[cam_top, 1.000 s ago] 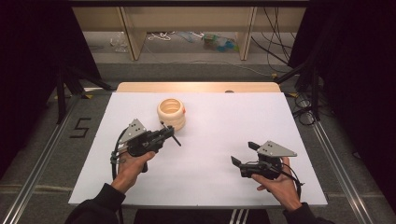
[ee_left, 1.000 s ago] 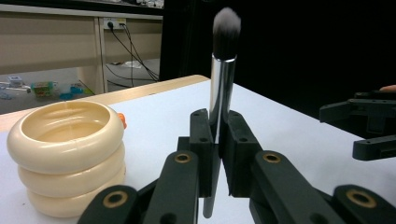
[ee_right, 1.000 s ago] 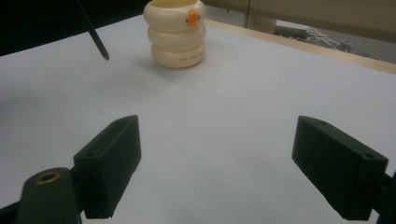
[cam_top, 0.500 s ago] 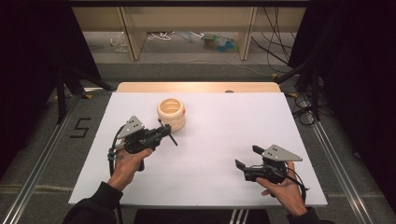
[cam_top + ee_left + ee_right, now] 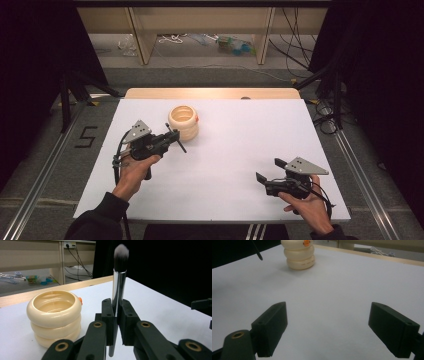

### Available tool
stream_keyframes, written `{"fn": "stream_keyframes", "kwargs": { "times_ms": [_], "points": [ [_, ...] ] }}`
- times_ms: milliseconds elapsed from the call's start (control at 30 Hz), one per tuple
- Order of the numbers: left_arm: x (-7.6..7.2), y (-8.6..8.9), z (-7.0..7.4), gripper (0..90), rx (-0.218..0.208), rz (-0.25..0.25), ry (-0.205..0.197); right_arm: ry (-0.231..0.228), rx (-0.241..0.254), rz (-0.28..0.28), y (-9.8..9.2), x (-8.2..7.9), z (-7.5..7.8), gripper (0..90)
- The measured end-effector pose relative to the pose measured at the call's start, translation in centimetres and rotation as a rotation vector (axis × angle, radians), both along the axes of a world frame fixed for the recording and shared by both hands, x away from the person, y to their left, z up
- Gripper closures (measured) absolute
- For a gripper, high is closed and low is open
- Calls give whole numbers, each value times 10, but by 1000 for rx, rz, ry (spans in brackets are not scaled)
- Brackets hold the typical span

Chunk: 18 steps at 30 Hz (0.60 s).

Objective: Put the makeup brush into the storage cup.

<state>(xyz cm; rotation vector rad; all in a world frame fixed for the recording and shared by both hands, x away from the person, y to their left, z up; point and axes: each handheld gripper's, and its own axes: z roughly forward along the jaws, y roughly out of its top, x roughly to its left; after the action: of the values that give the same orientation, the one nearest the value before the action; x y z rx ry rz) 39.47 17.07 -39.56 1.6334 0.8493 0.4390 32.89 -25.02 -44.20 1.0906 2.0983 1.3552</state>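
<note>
brush [image 5: 118,290] in left gripper [image 5: 115,315]

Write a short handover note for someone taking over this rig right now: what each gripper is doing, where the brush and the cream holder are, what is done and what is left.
Left gripper: shut on the makeup brush, clamped across its silver handle, bristles up in the left gripper view.
Right gripper: open, nothing between its jaws, low over the white table at the near right.
Cream ringed holder: upright toward the far left of the table, looks empty inside; the brush is beside it, not in it.
Done: brush picked up.
Left, judging by the scene: probably bring the brush over the holder's opening and drop it in.
</note>
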Motion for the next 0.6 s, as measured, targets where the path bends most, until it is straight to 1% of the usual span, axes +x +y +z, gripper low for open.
{"fn": "stream_keyframes", "kwargs": {
  "times_ms": [67,100,133,167,200,300,333,367,400,433,467,500,533,567,600],
  "points": [
    [1,0,0,832,-7,7,11,-2,-4,0,-1,0,0,164],
    [2,1,0,832,-5,8,12,-1,-4,-3,-1,-1,0,164],
    [3,1,0,832,-5,10,13,-8,15,0,0,-1,-1,164],
    [3,1,1,832,-3,13,15,-13,15,-1,-1,-1,-2,164],
    [4,2,1,832,-3,16,17,-3,16,0,-1,-2,-1,164],
    [7,3,3,832,2,20,13,-9,17,0,-2,-3,-3,164],
    [8,3,4,832,4,26,15,5,-7,-8,-4,-4,-1,164],
    [10,4,6,832,8,25,12,-6,17,-2,-3,-4,-3,164],
    [11,4,7,832,7,29,13,7,19,-1,-3,-5,-2,164],
    [12,4,9,832,13,34,14,10,17,1,-2,-5,-2,164],
    [14,4,11,831,17,33,13,13,0,-1,-3,-6,-1,164],
    [15,4,13,832,15,38,18,13,-1,-1,-3,-6,-1,163],
    [17,4,14,832,22,39,17,23,-14,0,-3,-7,0,164],
    [19,4,16,832,29,40,13,23,-14,0,-3,-7,-1,164],
    [20,4,18,831,32,42,13,10,-19,-1,-3,-6,-1,164]
  ]
}}
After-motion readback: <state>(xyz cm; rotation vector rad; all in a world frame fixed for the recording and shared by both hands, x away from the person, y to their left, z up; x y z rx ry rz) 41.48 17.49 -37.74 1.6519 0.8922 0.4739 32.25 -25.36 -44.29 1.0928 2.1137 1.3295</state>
